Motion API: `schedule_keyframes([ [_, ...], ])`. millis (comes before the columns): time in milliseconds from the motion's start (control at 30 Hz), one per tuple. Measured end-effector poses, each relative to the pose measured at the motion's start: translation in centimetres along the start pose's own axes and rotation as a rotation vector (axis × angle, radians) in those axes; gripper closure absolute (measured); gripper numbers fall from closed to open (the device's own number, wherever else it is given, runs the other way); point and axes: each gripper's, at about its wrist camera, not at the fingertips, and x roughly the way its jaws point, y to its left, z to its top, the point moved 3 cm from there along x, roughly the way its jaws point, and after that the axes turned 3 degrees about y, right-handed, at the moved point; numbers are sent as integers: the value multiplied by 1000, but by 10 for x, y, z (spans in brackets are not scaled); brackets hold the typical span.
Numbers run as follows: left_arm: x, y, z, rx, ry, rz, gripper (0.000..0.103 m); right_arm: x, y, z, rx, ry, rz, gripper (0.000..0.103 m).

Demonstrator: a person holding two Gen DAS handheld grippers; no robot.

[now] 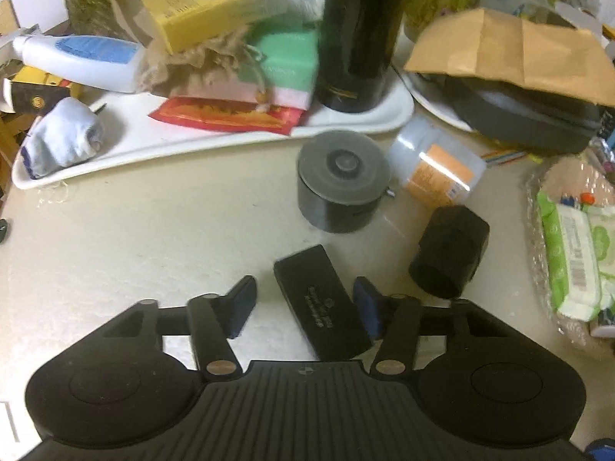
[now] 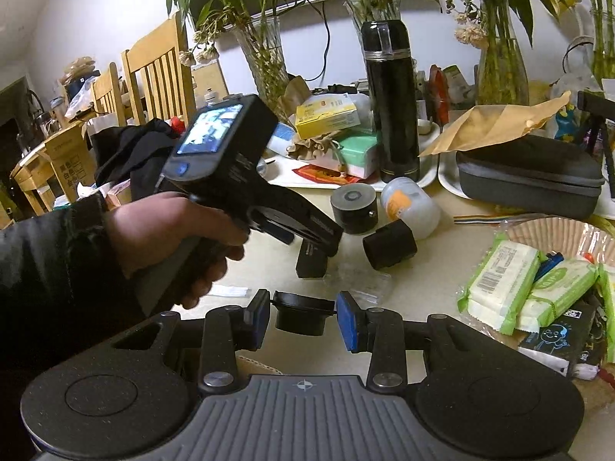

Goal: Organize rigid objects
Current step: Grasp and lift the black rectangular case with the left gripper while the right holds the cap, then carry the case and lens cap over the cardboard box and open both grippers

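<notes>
The left wrist view looks steeply down at the table [image 1: 134, 230]. The left gripper [image 1: 305, 299] straddles a flat black box [image 1: 321, 303] lying on the tabletop. Its right pad touches the box's edge, while the left pad [image 1: 242, 303] stands clear with bare table between, so the jaws are narrow but not clamped. Just beyond lie a round grey tin [image 1: 340, 186], a clear jar [image 1: 436, 171] on its side and a short black cylinder [image 1: 447, 255], all near one another. Behind them a white tray [image 1: 230, 140] carries a tall black flask [image 1: 363, 34], a green box [image 1: 290, 57], a yellow box [image 1: 207, 4] and a white bottle [image 1: 80, 61].

The right wrist view shows what the other cannot: the person's left hand [image 2: 169, 242] wrapped around the left gripper's handle, its small screen lit, its nose pointing down at the same black box [image 2: 311, 263]. Here the flask [image 2: 390, 100] appears full height, with chairs [image 2: 157, 73] and vases of greenery [image 2: 265, 53] behind. Only this view shows the right gripper [image 2: 303, 317], whose blue pads pinch a small black cap [image 2: 301, 313] by its rim, held above the table. Packs of wipes [image 2: 503, 282] lie to the right.
</notes>
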Motion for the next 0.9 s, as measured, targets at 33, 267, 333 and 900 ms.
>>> schedule_keyframes([
  [33, 0, -2, -1, 13, -5, 15, 57, 0, 0, 0, 1, 1, 1, 62],
  [267, -5, 0, -9, 59, -3, 11, 72, 1, -2, -1, 12, 5, -2, 62],
  [333, -10, 5, -13, 50, -12, 13, 72, 0, -2, -1, 16, 5, -3, 62],
  [900, -92, 46, -49, 37, -176, -22, 72, 9, -1, -5, 13, 38, -54, 62],
])
